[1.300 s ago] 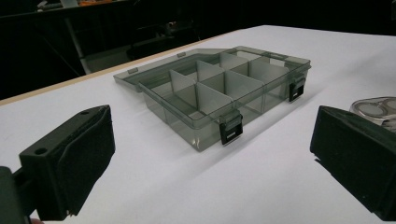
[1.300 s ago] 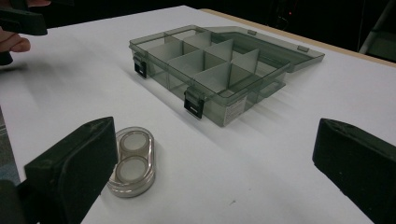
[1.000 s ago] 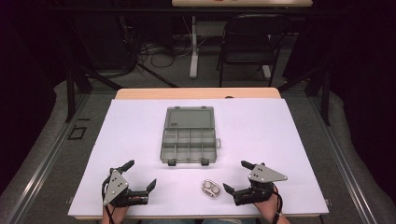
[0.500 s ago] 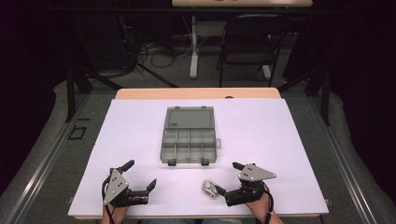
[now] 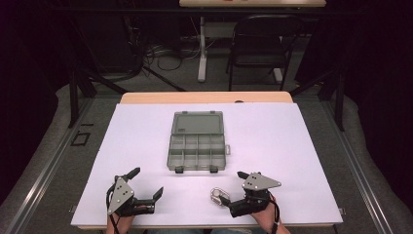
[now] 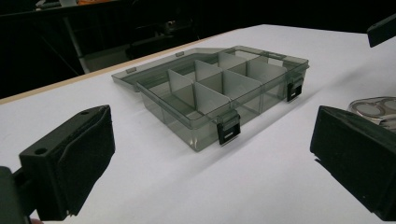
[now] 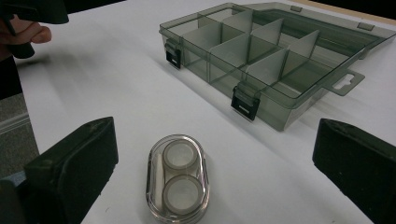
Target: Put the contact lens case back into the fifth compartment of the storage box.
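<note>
Right gripper (image 5: pixel 225 195) has advanced, jaws flanking capsule (image 7: pixel 177 178).

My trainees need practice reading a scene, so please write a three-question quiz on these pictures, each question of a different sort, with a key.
1. True or false: the lid of the grey compartment box is open and lies flat on the table.
2. The small clear oval case lies: A) inside the box, B) on the white table between the right gripper's open jaws, C) under the left gripper.
3. Fill in: through its clear top, the oval case shows ___ round wells.

Key: 1 true; 2 B; 3 two.
</note>
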### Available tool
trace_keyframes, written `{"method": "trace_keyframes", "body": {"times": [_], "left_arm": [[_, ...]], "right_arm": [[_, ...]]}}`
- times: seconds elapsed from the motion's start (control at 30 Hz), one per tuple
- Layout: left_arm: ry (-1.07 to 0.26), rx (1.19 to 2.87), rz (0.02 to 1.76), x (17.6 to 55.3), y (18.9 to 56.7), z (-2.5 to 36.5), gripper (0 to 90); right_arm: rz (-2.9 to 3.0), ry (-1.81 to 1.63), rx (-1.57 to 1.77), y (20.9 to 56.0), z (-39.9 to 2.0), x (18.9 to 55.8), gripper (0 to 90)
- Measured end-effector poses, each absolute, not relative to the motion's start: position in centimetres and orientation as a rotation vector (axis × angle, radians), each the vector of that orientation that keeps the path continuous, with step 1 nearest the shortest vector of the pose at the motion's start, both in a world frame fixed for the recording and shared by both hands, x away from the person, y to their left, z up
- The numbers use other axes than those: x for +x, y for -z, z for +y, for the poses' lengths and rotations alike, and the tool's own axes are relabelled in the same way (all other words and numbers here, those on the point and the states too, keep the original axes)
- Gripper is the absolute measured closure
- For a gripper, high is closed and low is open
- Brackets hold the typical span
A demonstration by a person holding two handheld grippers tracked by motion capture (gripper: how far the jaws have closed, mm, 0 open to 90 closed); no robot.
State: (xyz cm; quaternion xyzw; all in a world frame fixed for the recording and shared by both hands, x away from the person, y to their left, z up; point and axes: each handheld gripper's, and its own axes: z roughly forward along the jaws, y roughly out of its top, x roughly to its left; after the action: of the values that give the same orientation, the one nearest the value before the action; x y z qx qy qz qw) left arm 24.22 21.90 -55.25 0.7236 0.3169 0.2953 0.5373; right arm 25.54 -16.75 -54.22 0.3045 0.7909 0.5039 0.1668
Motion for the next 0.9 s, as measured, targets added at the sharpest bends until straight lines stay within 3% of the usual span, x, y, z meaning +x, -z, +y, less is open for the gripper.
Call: {"method": "trace_keyframes", "body": {"times": [0.9], "left_arm": [[-0.701,1.727,0.756,24.3,55.3,21.9,0.1]], "right_arm": [[2.336,-1.412,0.865,55.2,-13.9,25.7,0.0]]}}
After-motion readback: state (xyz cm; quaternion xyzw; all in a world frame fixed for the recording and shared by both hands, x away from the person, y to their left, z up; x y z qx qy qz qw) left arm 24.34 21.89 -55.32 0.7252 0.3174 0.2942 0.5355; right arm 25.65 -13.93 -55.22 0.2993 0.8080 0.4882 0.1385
